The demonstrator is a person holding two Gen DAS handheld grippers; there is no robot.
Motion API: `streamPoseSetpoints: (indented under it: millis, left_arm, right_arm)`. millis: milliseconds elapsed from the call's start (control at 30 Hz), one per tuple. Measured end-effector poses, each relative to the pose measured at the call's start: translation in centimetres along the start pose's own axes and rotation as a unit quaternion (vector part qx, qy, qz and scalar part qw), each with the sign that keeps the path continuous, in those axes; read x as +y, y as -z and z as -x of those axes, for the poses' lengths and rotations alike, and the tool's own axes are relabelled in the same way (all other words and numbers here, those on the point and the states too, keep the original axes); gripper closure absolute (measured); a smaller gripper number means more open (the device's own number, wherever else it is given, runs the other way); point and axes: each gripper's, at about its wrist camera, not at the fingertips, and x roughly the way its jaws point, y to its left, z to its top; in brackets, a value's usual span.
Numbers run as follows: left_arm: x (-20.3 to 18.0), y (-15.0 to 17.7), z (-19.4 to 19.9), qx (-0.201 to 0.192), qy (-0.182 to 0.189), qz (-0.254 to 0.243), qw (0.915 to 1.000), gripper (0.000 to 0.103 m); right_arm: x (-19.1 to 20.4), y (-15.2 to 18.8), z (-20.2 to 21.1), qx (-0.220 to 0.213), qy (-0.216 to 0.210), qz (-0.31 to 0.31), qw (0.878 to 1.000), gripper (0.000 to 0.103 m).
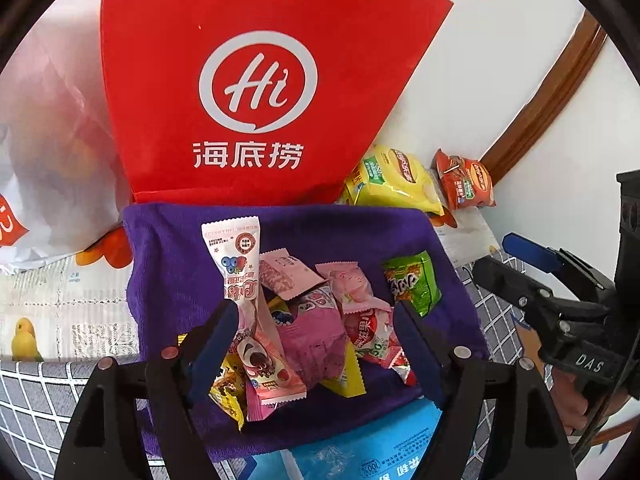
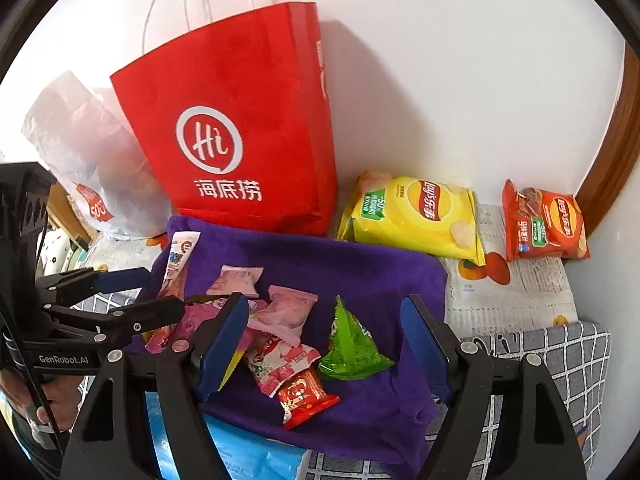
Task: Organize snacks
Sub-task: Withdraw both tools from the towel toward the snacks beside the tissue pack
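Against a white wall (image 2: 440, 80), small bright-wrapped snacks (image 1: 304, 320) heap on one purple towel (image 2: 340, 256), two crisp bags (image 2: 412, 216) behind, both the left gripper (image 1: 316, 344) and right gripper (image 2: 324, 344) gaping empty.

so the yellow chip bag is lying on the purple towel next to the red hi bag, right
Not quite. In the right wrist view the yellow chip bag lies off the purple towel, on the printed paper beside it. It is next to the red Hi bag.

Purple towel (image 2: 360, 264) spread over newsprint-pattern cloth (image 2: 520, 292); grey checked cloth (image 2: 568, 364) beside it. White wall (image 2: 440, 80) behind, brown wooden trim (image 2: 612, 160) at right.
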Motion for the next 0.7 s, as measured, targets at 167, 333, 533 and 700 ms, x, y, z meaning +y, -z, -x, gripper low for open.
streamPoseSetpoints:
  millis: [167,333,533,700]
  left_arm:
    - [0.3,-0.1,1.1,-0.009,-0.005,0.004,0.9999,0.025]
    - [0.0,-0.2,3.1,-0.032,-0.008,-0.009,0.9994,0.025]
    - [-0.7,-0.4,5.1,-0.059,-0.008,-0.023,0.998,0.025]
    - [-2.1,-0.1,6.5,-0.07,0.012,-0.038,0.9968,0.026]
  right_arm:
    - [0.3,0.1,1.2,-0.028,0.002,-0.005,1.0,0.025]
    - [1.0,0.4,2.2,-0.049,0.023,0.01,0.998,0.025]
    - [2.1,1.7,3.3,-0.037,0.017,0.004,0.999,0.025]
    - [3.4,4.1,5.3,-0.038,0.053,0.04,0.997,0.025]
